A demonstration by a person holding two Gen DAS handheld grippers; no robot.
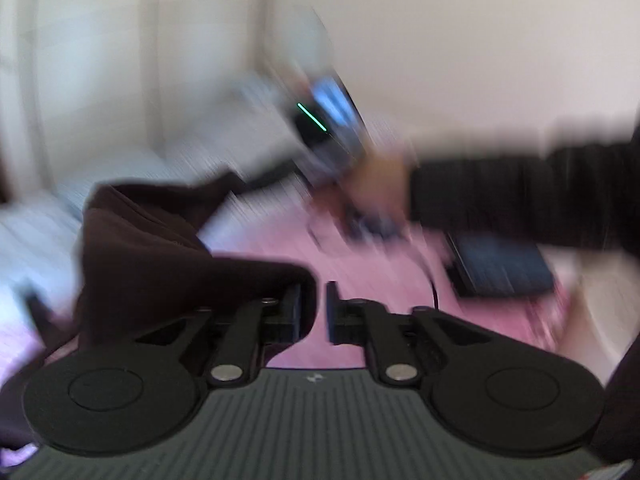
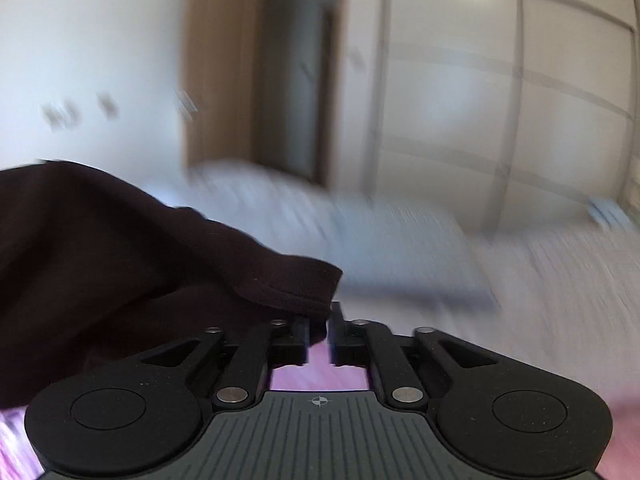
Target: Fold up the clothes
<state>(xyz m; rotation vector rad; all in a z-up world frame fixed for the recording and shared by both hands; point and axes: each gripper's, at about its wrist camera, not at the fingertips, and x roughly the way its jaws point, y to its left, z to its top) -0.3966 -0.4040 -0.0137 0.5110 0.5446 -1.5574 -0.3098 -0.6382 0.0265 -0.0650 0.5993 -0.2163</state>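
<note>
A dark brown garment hangs from my left gripper, which is shut on a fold of its edge; the cloth drapes over the left finger and falls to the left. In the right wrist view the same dark garment is pinched at its hemmed edge by my right gripper, which is shut on it. The right gripper also shows in the left wrist view, blurred and raised, held by a hand in a dark sleeve. Both views are motion-blurred.
A pink bedsheet lies below. A dark flat device rests on it at the right. A white pillow, a doorway and a white wardrobe stand beyond.
</note>
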